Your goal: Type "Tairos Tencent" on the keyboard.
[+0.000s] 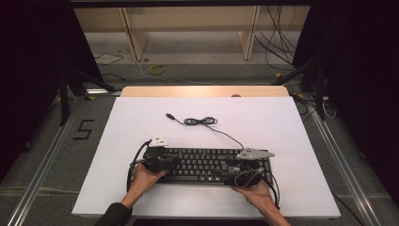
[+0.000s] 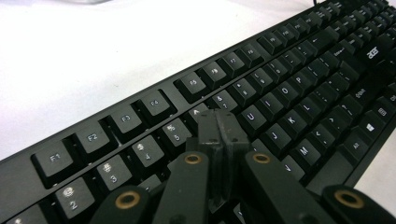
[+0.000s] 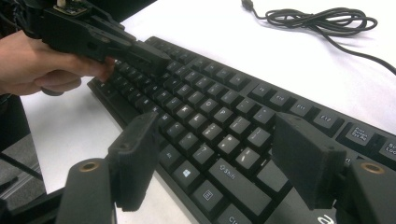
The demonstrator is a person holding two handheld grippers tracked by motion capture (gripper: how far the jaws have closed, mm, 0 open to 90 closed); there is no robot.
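The keyboard (image 1: 207,165) lies flat at the near middle of the white table (image 1: 141,113), its long side running left to right. Its cable (image 1: 202,121) runs off the far right corner and ends in a loose coil and a plug on the bare sheet, connected to nothing. My left gripper (image 2: 218,128) has its jaws pressed together with nothing between them, the tip poised over the number row near the 6 and 7 keys; I can't tell whether it touches a key. My right gripper (image 3: 224,158) stands wide open above the right end, around the shift key, gripping nothing. I judge the key work barely begun, with nearly all keys left. The keyboard is matte black plastic, low and rectangular, with square white-lettered caps; the cable is thin and rubbery.
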